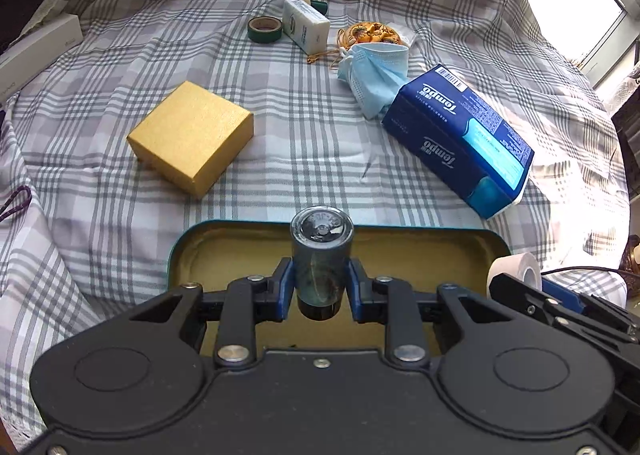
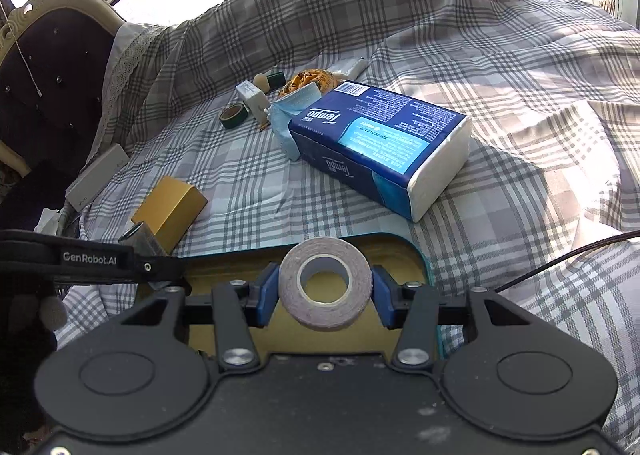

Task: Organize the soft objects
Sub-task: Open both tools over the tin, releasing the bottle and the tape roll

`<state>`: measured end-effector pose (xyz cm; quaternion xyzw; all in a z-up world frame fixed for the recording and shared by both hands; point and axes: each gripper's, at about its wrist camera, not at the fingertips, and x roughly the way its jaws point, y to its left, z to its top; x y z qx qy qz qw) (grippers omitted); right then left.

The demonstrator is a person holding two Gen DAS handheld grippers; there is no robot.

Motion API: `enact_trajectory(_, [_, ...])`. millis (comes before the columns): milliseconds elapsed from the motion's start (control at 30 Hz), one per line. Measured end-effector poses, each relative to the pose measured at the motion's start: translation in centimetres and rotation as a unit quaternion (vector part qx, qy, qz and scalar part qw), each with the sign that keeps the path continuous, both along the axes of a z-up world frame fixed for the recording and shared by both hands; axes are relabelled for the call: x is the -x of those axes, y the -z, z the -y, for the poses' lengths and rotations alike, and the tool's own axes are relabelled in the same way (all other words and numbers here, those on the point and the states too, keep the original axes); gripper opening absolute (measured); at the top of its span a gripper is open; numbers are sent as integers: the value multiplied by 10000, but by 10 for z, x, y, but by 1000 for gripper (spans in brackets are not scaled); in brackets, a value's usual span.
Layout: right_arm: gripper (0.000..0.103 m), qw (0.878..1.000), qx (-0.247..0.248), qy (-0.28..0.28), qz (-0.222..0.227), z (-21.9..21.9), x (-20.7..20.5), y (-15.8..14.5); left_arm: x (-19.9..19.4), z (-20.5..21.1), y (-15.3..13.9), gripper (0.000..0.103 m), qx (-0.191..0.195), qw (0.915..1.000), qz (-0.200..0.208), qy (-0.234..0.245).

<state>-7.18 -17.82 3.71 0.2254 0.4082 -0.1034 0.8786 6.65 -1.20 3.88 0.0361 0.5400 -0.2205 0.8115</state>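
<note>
Left hand-held gripper is clamping a small dark cylindrical bottle at mid-body, hanging over the open gold-lined tin at bottom centre of the left wrist view; right hand-held gripper is pinching a white tape roll across its flat sides, sitting over the same tin at bottom centre of the right wrist view. Both held items are looking rigid, so the pads are not deforming them. Soft stuff is lying on the plaid-covered bed: tissue pack at right of centre, blue face mask touching its upper end and partly tucked under it. Judging the tissue pack light but bulky and squashy with a slick film wrap, so I'm thinking grip across the narrow width near the middle, not a corner. Mask is limp and near weightless, best pinched at the bunched pleats rather than an ear loop. Gold box at left of centre and green tape roll at upper centre are looking stiff, not part of the soft set
</note>
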Motion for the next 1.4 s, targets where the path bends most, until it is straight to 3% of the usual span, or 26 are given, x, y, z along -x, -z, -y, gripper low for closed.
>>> enact_trajectory(133, [47,9999,28,-33,-91,-6,8,2,15,-13,6,27,55,9999,-98,-71])
enact_trajectory(400, [47,9997,74,-116,-176,-15,12,3,29,-25,8,28,49,9997,76,-225])
enact_trajectory(1400, [52,9993,-120,-239,-276,-13,5,8,31,-25,19,29,-252,9991,143,-313])
